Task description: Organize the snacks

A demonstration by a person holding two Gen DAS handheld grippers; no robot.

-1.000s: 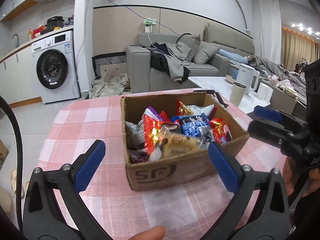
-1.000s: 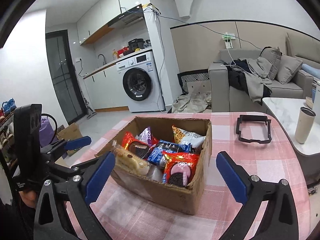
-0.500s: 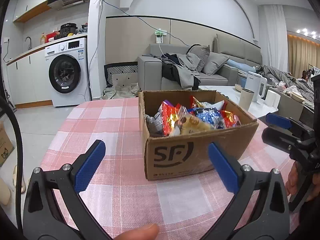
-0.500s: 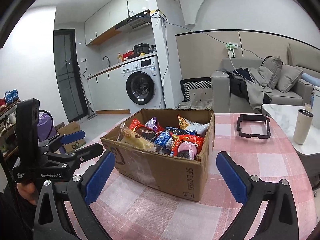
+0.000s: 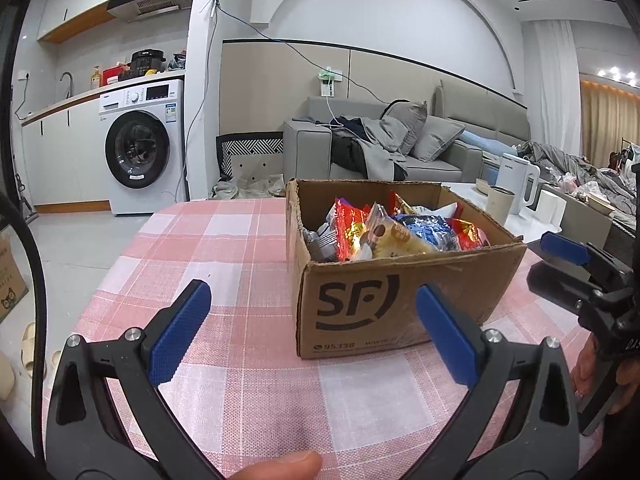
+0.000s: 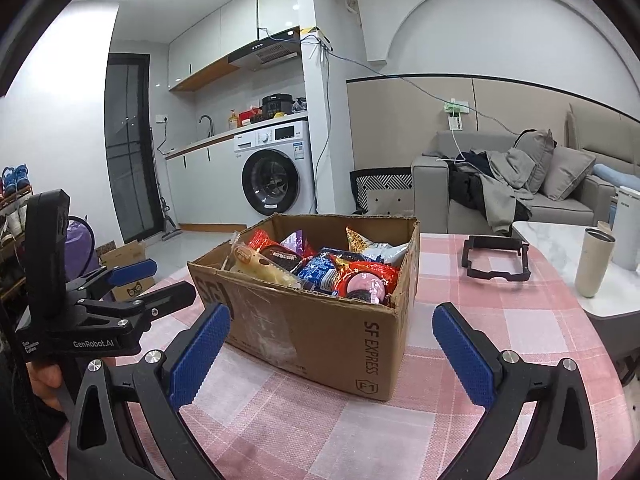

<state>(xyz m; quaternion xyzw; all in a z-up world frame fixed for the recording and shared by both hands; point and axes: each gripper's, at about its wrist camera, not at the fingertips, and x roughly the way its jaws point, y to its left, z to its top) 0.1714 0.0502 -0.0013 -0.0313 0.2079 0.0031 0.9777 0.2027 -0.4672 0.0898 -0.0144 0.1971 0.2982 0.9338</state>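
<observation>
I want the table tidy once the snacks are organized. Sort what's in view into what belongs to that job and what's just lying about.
Belongs to the job:
- cardboard box
- snack packets piled inside it
- left gripper and right gripper, both open and empty

Just lying about:
- black plastic frame on the tablecloth
- beige tumbler on the marble side table
- white kettle

Each tool (image 5: 312,320) (image 6: 332,340) has black plastic arms, ridged blue pads (image 5: 180,332), silver screws, and white "GenRobot.AI" lettering.

A black frame (image 6: 495,258) lies on the pink checked bench (image 6: 520,320), a washing machine (image 5: 140,148) and grey sofa (image 5: 384,152) stand beyond.
</observation>
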